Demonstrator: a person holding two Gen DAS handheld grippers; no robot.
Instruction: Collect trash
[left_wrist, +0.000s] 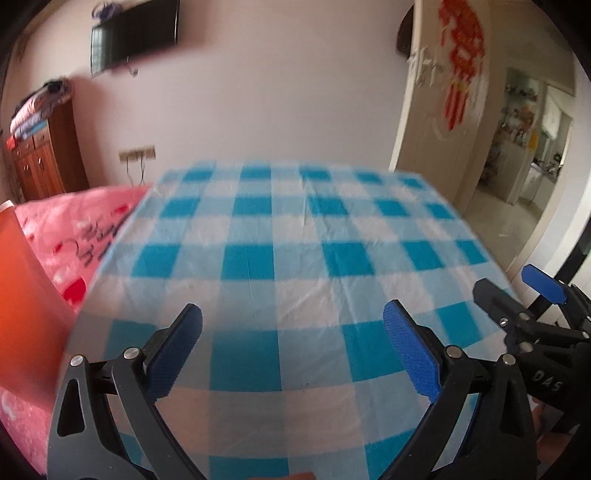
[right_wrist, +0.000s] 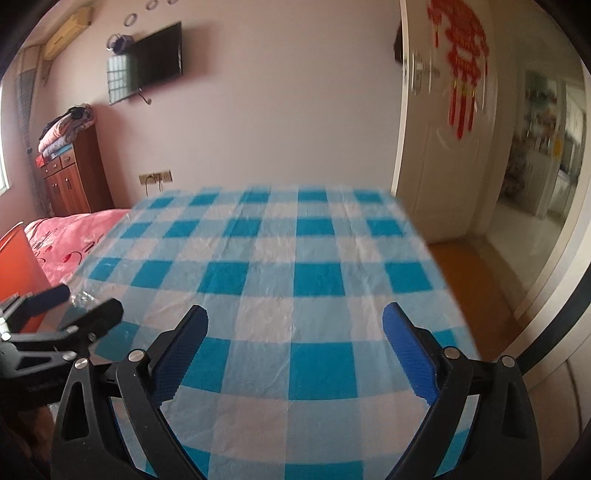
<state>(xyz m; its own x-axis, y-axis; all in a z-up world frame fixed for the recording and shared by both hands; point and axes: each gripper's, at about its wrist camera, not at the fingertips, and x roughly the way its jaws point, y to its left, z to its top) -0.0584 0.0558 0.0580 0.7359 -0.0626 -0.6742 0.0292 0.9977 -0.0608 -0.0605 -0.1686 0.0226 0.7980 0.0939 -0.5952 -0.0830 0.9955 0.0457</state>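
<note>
My left gripper (left_wrist: 291, 310) is open over the near part of a table covered with a blue-and-white checked plastic cloth (left_wrist: 295, 236); nothing is between its fingers. My right gripper (right_wrist: 295, 310) is also open and empty above the same cloth (right_wrist: 280, 251). Each gripper shows in the other's view: the right gripper (left_wrist: 508, 278) at the table's right edge, the left gripper (right_wrist: 88, 297) at its left edge. A shiny crumpled patch of clear film (right_wrist: 79, 295) lies by the left gripper; I cannot tell whether it is loose. An orange bin (left_wrist: 22, 295) stands left of the table.
A pink bedspread (left_wrist: 85, 221) lies beyond the table's left edge. A wooden cabinet (right_wrist: 74, 177) with folded blankets stands at the back left, under a wall television (right_wrist: 147, 59). An open door (right_wrist: 443, 147) and a bare floor (right_wrist: 476, 280) are on the right.
</note>
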